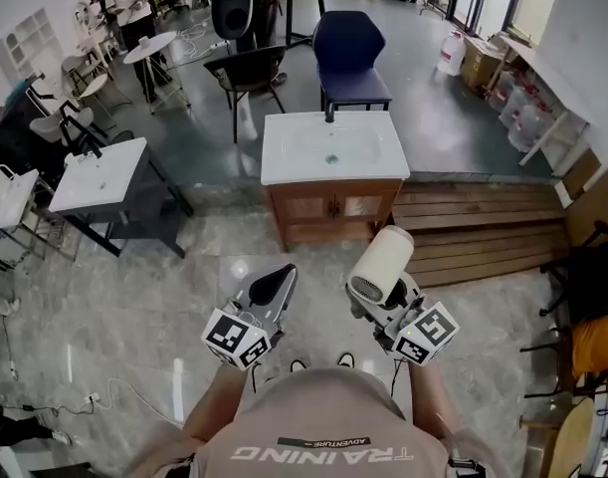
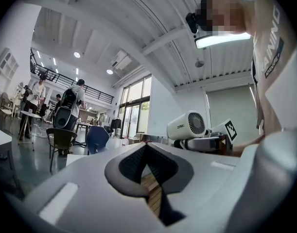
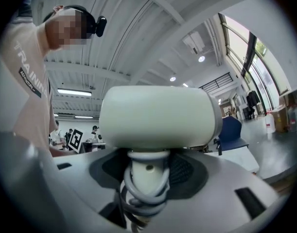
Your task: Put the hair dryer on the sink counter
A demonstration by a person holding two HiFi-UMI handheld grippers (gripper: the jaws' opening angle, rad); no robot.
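Hair dryer (image 1: 380, 262) clamped in right gripper (image 1: 381, 302) jaws, short of sink counter (image 1: 284, 162).

Daylight is streaming in through the tall windows (image 3: 253, 57) and blending with the ceiling strip lights (image 2: 221, 39), keeping the hall bright and even while white glare is streaking across the glossy floor (image 1: 176, 371). Both gripper views are bowing strongly toward their edges and fading into a dark round rim, and the jaws closest to each lens are showing soft and out of focus. The pale hair dryer (image 3: 158, 113) is shading its own underside only faintly.
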